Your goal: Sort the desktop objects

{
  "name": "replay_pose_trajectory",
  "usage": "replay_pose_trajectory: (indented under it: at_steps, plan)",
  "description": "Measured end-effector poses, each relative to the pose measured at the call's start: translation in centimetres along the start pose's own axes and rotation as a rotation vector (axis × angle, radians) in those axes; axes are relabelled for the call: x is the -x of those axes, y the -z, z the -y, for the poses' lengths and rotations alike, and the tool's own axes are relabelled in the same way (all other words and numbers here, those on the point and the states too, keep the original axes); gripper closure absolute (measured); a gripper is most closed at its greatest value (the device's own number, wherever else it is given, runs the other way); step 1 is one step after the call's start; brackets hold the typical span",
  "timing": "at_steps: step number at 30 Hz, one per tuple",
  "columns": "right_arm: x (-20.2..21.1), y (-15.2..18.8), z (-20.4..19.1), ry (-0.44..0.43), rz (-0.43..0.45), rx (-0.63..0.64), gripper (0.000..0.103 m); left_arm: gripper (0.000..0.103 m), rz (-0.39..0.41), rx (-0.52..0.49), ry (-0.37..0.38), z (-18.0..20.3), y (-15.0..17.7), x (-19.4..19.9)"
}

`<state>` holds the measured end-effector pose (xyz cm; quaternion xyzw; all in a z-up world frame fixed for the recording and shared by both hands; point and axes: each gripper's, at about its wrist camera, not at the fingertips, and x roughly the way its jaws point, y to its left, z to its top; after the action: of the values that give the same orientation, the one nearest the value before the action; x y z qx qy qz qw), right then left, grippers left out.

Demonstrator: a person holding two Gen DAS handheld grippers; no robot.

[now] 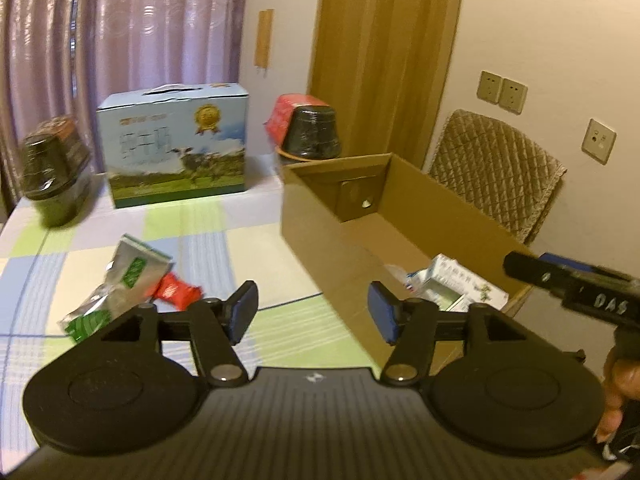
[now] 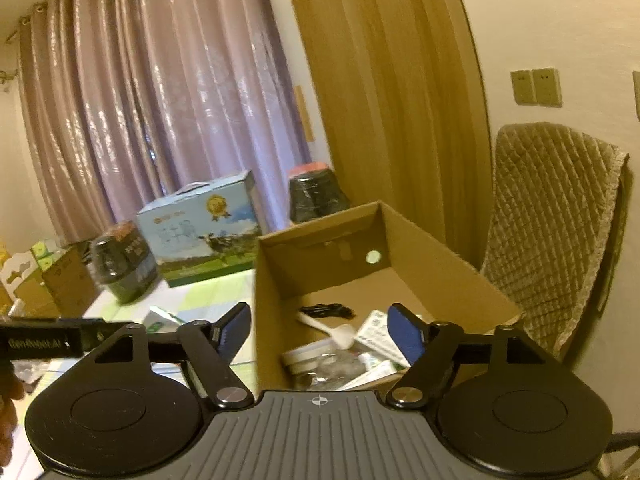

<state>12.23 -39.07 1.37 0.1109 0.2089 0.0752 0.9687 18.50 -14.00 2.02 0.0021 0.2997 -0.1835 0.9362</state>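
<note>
An open cardboard box (image 1: 320, 216) (image 2: 440, 256) stands on the checked tablecloth (image 1: 208, 236). Inside lie a white-green medicine box (image 1: 460, 284) (image 2: 376, 332), a white plastic spoon (image 2: 332, 330), a black cable (image 2: 326, 310) and a round container (image 2: 308, 360). On the cloth left of the box lie silver-green foil packets (image 1: 120, 284) and a red wrapped snack (image 1: 176, 290). My left gripper (image 1: 312, 308) hangs open and empty over the box's near left corner. My right gripper (image 2: 318, 330) is open and empty above the box's near end, and shows at the right edge of the left wrist view (image 1: 568, 280).
At the table's back stand a blue milk carton with a handle (image 1: 176, 144) (image 2: 200, 232), a dark wrapped tub at the left (image 1: 52, 168) (image 2: 124, 260) and another with a red lid (image 1: 310, 128) (image 2: 316, 192). A quilted chair (image 1: 500, 172) (image 2: 556, 232) sits behind the box.
</note>
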Motion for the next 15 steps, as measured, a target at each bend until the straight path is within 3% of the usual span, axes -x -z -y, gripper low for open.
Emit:
replay_pose_trajectory:
  at_steps: [8,15]
  plan:
    - [0.8,0.9,-4.8,-0.078,-0.011,0.035,0.013,0.025,-0.022,-0.001,-0.084,-3.4,2.1,3.2]
    - [0.8,1.9,-8.9,-0.144,-0.036,0.083,0.003,0.015,-0.035,-0.003,-0.151,-6.2,3.3,6.0]
